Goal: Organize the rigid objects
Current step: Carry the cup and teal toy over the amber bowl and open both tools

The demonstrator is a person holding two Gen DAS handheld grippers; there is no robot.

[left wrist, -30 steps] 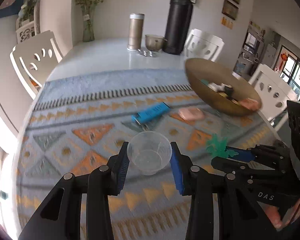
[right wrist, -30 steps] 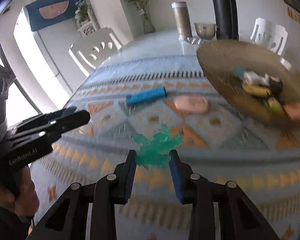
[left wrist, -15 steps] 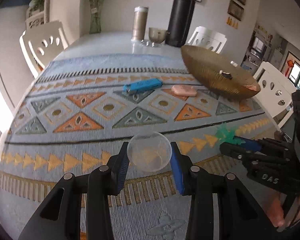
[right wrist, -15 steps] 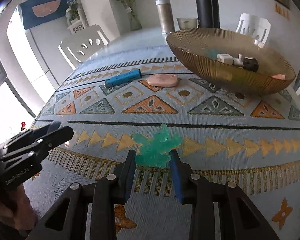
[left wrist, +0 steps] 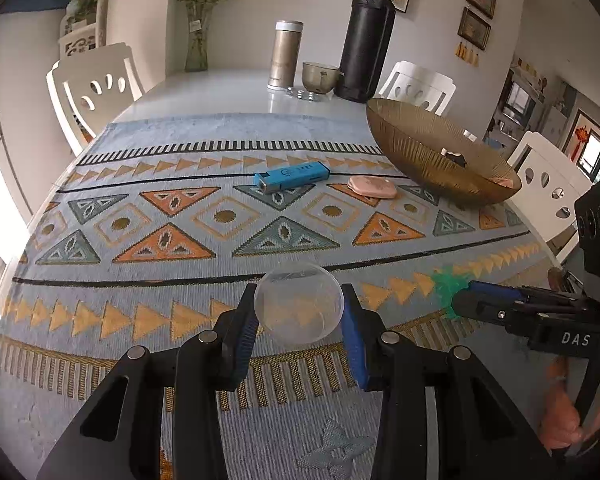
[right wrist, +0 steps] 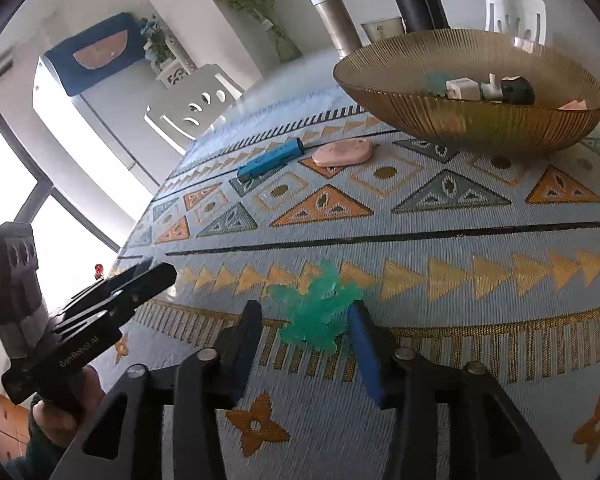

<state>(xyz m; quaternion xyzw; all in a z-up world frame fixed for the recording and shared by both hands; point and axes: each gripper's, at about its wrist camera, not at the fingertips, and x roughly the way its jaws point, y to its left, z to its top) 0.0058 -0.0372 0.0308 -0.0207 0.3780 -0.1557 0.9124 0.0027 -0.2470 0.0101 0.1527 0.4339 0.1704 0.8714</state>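
A clear cup [left wrist: 299, 305] is pinched in the left gripper [left wrist: 300, 320], and a green toy [right wrist: 315, 309] is clamped in the right gripper [right wrist: 306, 330], both above the mat [left wrist: 180, 216]. The carry step seems in hand; next, both are probably to be taken to the bowl [left wrist: 420, 152] at two o'clock and released over it.

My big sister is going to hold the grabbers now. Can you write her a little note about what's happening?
Left gripper: shut on the clear plastic cup, held above the patterned mat.
Right gripper: holds the green plastic leaf piece between its pads, also above the mat.
Amber glass bowl: at the far right of the mat, already holding several small items.
Still on the mat: the blue rectangular gadget and the pink oval piece, beside the bowl.
Left to do, probably: put the cup and the leaf piece away, then those two.
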